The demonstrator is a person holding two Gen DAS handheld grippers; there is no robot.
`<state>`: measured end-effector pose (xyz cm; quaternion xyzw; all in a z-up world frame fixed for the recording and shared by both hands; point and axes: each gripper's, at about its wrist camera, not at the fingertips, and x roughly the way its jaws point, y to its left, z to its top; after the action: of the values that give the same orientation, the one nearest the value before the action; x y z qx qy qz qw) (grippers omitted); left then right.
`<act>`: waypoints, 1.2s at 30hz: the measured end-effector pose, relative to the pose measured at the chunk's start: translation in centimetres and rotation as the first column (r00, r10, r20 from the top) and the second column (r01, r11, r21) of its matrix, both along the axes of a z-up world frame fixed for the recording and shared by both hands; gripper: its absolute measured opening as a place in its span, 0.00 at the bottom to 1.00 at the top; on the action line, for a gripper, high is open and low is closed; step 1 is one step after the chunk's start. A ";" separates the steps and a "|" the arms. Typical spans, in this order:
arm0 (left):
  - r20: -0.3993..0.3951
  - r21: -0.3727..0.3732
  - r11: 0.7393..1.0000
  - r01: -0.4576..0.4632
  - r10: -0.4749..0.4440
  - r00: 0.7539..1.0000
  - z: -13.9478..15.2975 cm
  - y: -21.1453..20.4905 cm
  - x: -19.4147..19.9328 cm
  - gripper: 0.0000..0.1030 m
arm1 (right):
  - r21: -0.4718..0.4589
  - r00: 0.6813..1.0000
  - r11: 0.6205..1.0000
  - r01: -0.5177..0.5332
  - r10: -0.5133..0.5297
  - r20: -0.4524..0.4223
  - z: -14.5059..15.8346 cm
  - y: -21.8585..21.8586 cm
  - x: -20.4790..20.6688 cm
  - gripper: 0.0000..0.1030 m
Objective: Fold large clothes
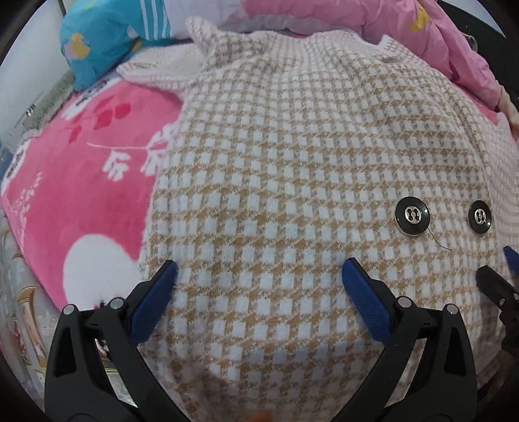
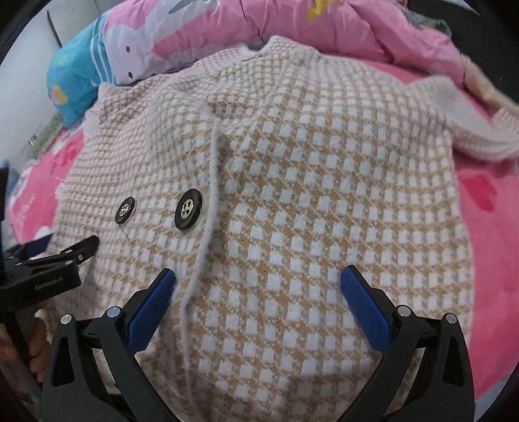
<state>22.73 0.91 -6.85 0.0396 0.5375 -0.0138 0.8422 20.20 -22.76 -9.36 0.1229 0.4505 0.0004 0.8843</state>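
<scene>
**Both grippers hovering wide over the cardigan**

The cardigan (image 1: 292, 194), a knit in tan-and-white check, is lying spread flat on a pink blanket (image 1: 81, 181). It is filling most of both views.

The left gripper (image 1: 259, 269) is sitting over the near part of the knit with its fingers spread wide. Nothing is lying between them but flat cloth, and nothing is being pinched. Whether the blue pads (image 1: 366, 302) are touching the knit, I cannot tell.

The right gripper (image 2: 258, 276) is doing the same: fingers spread wide, open over the cloth, gripping nothing. Its left pad is sitting just beside the front edge (image 2: 207, 227) of the cardigan, a pale raised band running away from the camera.

Two black buttons (image 1: 412, 216) are showing side by side near that edge. A loose dark thread is trailing from one of them.

Each gripper is showing at the margin of the other's view, so the two are working close together, side by side.

At the far side, a pink quilt (image 2: 292, 29) is bunching against the collar. A teal pillow (image 1: 103, 48) is lying at the far left. One sleeve (image 2: 480, 136) is trailing off to the right, and part of a hand is showing at the lower left edge of the right view.
</scene>
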 end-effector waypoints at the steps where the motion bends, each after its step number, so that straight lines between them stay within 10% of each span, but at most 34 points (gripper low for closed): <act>1: -0.005 -0.007 1.000 0.001 -0.001 1.000 0.0 0.1 0.1 0.94 | 0.014 1.000 1.000 -0.012 0.012 0.014 -0.1 -0.2 -0.3 0.95; 17: 0.053 0.013 0.999 0.046 -0.046 0.998 0.1 -0.2 -0.3 0.94 | -0.017 0.986 0.997 -0.069 0.071 0.152 4.0 -1.7 -1.7 0.95; 25: 0.287 0.003 1.000 0.000 -0.001 0.958 7.5 5.3 0.2 0.94 | -0.082 0.943 0.990 -0.115 0.134 0.304 9.4 -1.2 1.0 0.95; 36: 0.224 -0.258 0.930 -0.261 0.321 0.920 8.2 19.6 19.0 0.94 | -0.083 0.950 0.984 -0.156 0.172 0.260 8.1 1.8 8.8 0.95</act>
<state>41.74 20.55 1.38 -0.1345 0.4164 0.0573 0.8974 29.02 -20.98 -1.25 0.0566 0.3363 0.0766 0.9369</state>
